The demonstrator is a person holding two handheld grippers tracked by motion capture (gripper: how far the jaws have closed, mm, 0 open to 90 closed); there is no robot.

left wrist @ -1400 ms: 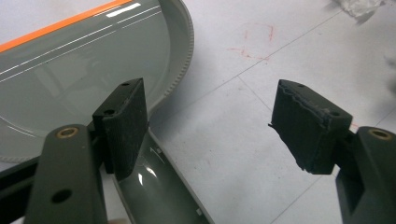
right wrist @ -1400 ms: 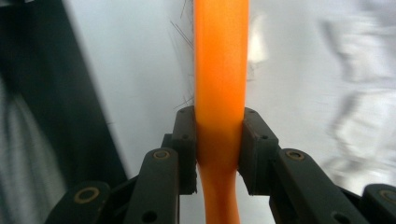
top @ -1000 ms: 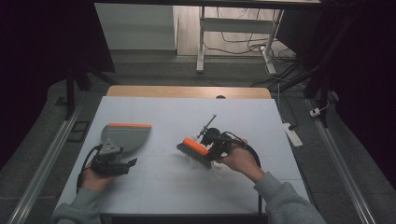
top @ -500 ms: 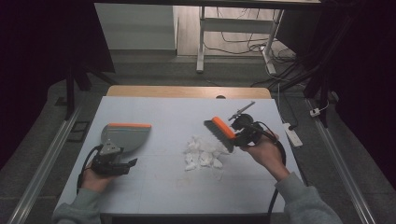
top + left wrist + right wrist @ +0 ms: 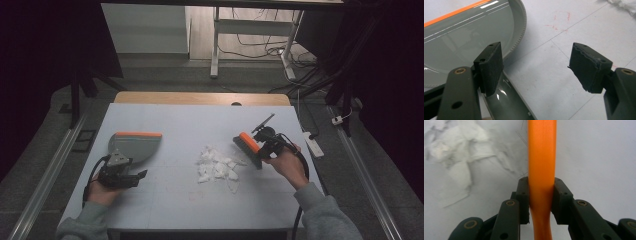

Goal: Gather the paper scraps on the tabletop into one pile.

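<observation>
Pale table in a dark room, with a dustpan, a brush and torn paper on it.

The table (image 5: 165,200) stands over grey floor, cables trailing beyond its far edge. On its left lies a grey dustpan (image 5: 134,146) with an orange lip; the left gripper (image 5: 536,67) hangs over the pan's handle, jaws wide apart, with nothing between them. A pile of white paper scraps (image 5: 216,165) lies near the middle of the table. Just right of the pile, the right gripper (image 5: 541,200) has its jaws clamped on the orange handle of a brush (image 5: 248,147), which is tilted with its bristles near the scraps.
</observation>
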